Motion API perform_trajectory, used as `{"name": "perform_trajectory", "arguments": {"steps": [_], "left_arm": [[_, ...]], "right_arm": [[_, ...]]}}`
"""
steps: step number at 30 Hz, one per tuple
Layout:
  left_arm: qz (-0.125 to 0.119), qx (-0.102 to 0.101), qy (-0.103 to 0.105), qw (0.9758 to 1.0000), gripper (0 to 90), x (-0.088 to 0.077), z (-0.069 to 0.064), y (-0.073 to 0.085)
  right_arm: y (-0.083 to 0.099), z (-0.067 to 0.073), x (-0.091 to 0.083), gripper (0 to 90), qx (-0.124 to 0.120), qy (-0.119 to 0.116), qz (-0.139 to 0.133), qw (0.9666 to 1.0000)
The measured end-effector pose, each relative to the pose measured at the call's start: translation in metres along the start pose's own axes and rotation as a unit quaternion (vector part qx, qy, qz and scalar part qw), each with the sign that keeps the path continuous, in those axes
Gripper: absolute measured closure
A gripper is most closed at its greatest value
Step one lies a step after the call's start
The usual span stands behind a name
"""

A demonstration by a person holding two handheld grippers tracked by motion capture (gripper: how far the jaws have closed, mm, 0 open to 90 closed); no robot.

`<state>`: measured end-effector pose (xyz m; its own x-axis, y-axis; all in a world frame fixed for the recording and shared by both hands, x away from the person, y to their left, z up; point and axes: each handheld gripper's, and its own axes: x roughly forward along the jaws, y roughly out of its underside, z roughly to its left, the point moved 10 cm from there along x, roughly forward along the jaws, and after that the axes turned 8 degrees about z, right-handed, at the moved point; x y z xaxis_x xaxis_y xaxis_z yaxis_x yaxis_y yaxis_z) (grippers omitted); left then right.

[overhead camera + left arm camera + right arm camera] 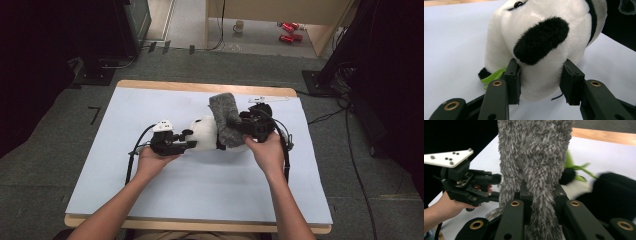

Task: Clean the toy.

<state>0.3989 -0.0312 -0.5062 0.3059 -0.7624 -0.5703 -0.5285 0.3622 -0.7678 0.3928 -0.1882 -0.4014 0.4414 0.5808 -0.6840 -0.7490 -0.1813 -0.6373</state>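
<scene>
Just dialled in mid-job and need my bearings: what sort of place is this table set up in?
Probably a lab or recording studio, not a home: a table covered by a plain pale sheet, stand bases and cables on grey carpet, dark equipment at both sides, and a mug on the floor beyond.

A lab or recording studio rather than a home. Wooden-edged table covered with a plain pale sheet, set on grey carpet tiles marked with short strips of black tape. Dark equipment stands and black curtaining on both sides, with loose black cables trailing over the floor at right. Behind, a light wooden partition above a paler floor strip holding a mug and red items. Hand-held tongs topped by a white tracking plate with marker dots, typical of motion capture.
</scene>
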Motion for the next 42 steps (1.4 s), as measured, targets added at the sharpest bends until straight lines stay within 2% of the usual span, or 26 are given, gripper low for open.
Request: {"name": "perform_trajectory", "arguments": {"steps": [1, 3, 4, 6, 7, 8, 10, 13, 17, 19, 24, 25, 26, 27, 28, 29, 30, 31, 33, 34, 35, 36, 37, 38, 39, 42], "left_arm": [[-0.001, 0.001, -0.002, 1.0000, 56.5, 0.000, -0.001, 0.001], [-0.003, -0.002, -0.002, 1.0000, 56.3, -0.001, -0.003, 0.003], [-0.003, -0.002, -0.002, 1.0000, 56.4, -0.001, -0.003, 0.003], [-0.005, -0.008, -0.001, 1.0000, 56.3, -0.001, -0.005, 0.004], [-0.002, -0.008, -0.002, 1.0000, 56.2, -0.001, -0.007, 0.005], [-0.002, -0.008, -0.002, 1.0000, 56.2, -0.001, -0.007, 0.005], [-0.001, -0.004, -0.007, 1.0000, 56.1, -0.002, -0.009, 0.007], [0.000, -0.004, -0.009, 1.0000, 56.1, -0.002, -0.009, 0.008], [0.004, -0.001, -0.009, 0.9999, 56.4, -0.001, -0.009, 0.010], [0.007, 0.004, -0.008, 0.9999, 56.4, -0.001, -0.010, 0.011], [0.013, 0.005, -0.009, 0.9999, 57.0, 0.000, -0.010, 0.011], [0.013, 0.003, -0.007, 0.9999, 57.0, -0.001, -0.010, 0.011], [0.014, 0.002, -0.007, 0.9999, 57.0, -0.001, -0.009, 0.012], [0.015, 0.000, -0.001, 0.9999, 57.2, -0.001, -0.009, 0.012], [0.015, 0.000, -0.001, 0.9999, 57.2, -0.001, -0.009, 0.012], [0.014, 0.003, 0.002, 0.9999, 57.2, -0.001, -0.009, 0.012], [0.012, 0.004, 0.003, 0.9999, 57.4, 0.000, -0.010, 0.010], [0.012, 0.004, 0.003, 0.9999, 57.5, 0.000, -0.010, 0.010], [0.013, 0.003, 0.005, 0.9999, 57.5, 0.000, -0.009, 0.009], [0.013, 0.002, 0.007, 0.9999, 57.6, 0.000, -0.009, 0.009], [0.013, -0.001, 0.010, 0.9999, 57.7, 0.000, -0.008, 0.009], [0.014, 0.000, 0.010, 0.9999, 57.7, 0.000, -0.008, 0.009], [0.013, 0.007, 0.008, 0.9999, 57.7, 0.000, -0.008, 0.007], [0.013, 0.007, 0.008, 0.9999, 57.7, 0.000, -0.008, 0.007], [0.013, 0.013, 0.006, 0.9998, 57.7, 0.001, -0.008, 0.005], [0.013, 0.014, 0.005, 0.9998, 57.7, 0.001, -0.008, 0.004]], "right_arm": [[-0.001, 0.010, 0.010, 77.4, -0.015, -0.006, 0.009, 0.9998], [-0.001, 0.018, 0.019, 77.4, -0.026, -0.011, 0.017, 0.9995], [-0.001, 0.018, 0.019, 77.4, -0.026, -0.011, 0.017, 0.9995], [0.000, 0.027, 0.029, 77.4, -0.034, -0.019, 0.026, 0.9989], [0.001, 0.036, 0.039, 77.4, -0.040, -0.030, 0.033, 0.9982], [0.001, 0.036, 0.039, 77.4, -0.040, -0.030, 0.033, 0.9982], [0.005, 0.046, 0.053, 77.4, -0.050, -0.044, 0.046, 0.9967], [0.010, 0.049, 0.063, 77.3, -0.055, -0.043, 0.060, 0.9958], [0.013, 0.045, 0.071, 77.1, -0.057, -0.039, 0.069, 0.9952], [0.015, 0.041, 0.070, 76.7, -0.052, -0.034, 0.083, 0.9947], [0.016, 0.029, 0.062, 76.2, -0.039, -0.022, 0.093, 0.9946], [0.015, 0.018, 0.056, 75.4, -0.037, 0.005, 0.093, 0.9950], [0.015, 0.018, 0.056, 75.4, -0.037, 0.005, 0.093, 0.9950], [0.015, -0.002, 0.048, 76.2, -0.034, 0.052, 0.094, 0.9936], [0.015, -0.002, 0.048, 76.2, -0.034, 0.052, 0.094, 0.9936], [0.015, -0.009, 0.045, 76.2, -0.029, 0.061, 0.092, 0.9935], [0.016, -0.020, 0.038, 76.1, 0.001, 0.036, 0.084, 0.9958], [0.016, -0.020, 0.038, 76.1, 0.001, 0.036, 0.084, 0.9958], [0.015, -0.027, 0.032, 76.0, 0.002, 0.047, 0.074, 0.9961], [0.013, -0.031, 0.028, 75.7, 0.002, 0.061, 0.068, 0.9958], [0.011, -0.039, 0.019, 75.7, 0.003, 0.086, 0.055, 0.9948], [0.011, -0.039, 0.019, 75.7, 0.003, 0.086, 0.055, 0.9948], [0.010, -0.047, 0.010, 76.5, 0.016, 0.086, 0.044, 0.9952], [0.010, -0.047, 0.010, 76.5, 0.016, 0.086, 0.044, 0.9952], [0.012, -0.053, 0.005, 77.0, 0.026, 0.081, 0.040, 0.9956], [0.014, -0.057, 0.002, 77.4, 0.032, 0.079, 0.035, 0.9957]]}}
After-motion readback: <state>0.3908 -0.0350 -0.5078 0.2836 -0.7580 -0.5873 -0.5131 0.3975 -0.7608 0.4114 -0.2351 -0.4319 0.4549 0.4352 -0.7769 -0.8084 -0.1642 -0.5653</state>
